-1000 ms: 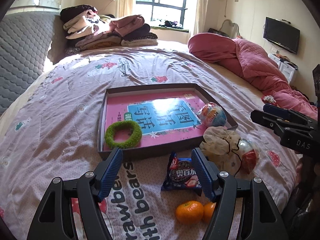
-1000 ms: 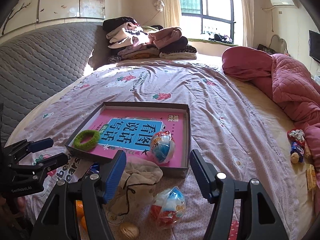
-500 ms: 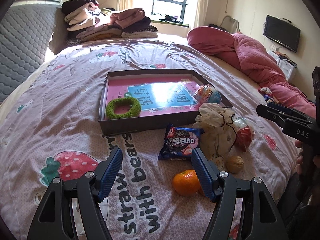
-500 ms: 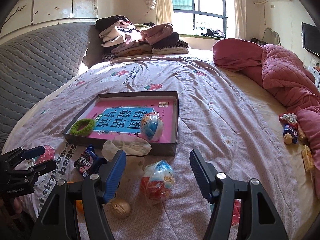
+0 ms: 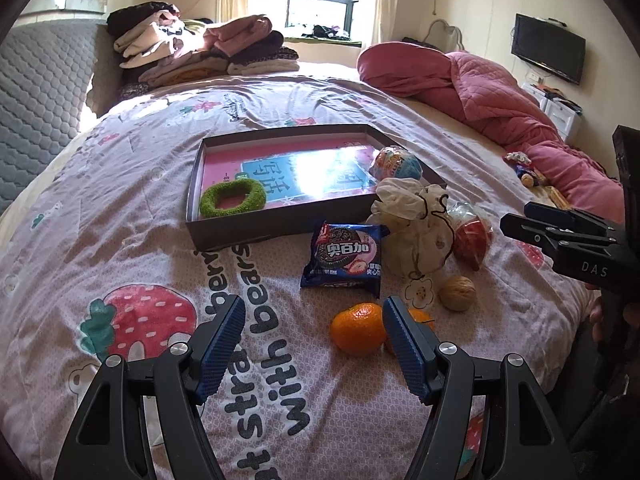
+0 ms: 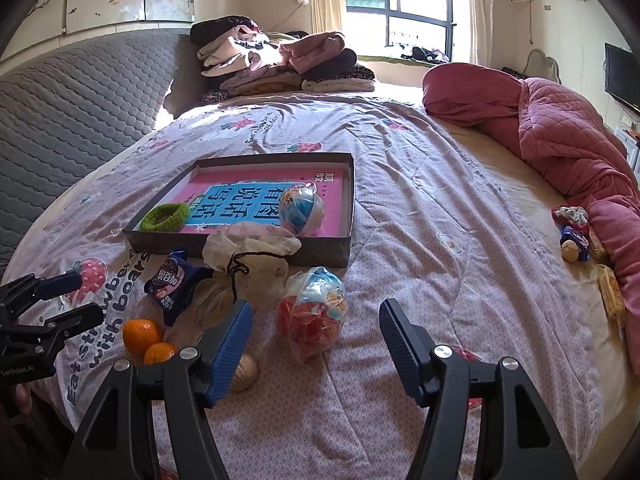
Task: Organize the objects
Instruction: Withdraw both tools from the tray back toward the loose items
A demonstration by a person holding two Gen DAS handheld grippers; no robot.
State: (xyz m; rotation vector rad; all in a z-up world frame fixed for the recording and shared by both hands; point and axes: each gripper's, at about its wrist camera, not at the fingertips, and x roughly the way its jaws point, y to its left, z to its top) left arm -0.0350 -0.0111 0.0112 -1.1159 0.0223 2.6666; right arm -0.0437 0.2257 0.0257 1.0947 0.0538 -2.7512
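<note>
Left gripper (image 5: pixel 312 324) and right gripper (image 6: pixel 316 326) both angle downward, fingers spread wide, empty.

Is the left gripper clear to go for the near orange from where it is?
Probably yes. The left gripper is open and empty, and the near orange lies just ahead by its right finger, uncovered. A second orange touches it behind that finger and may get nudged.
</note>
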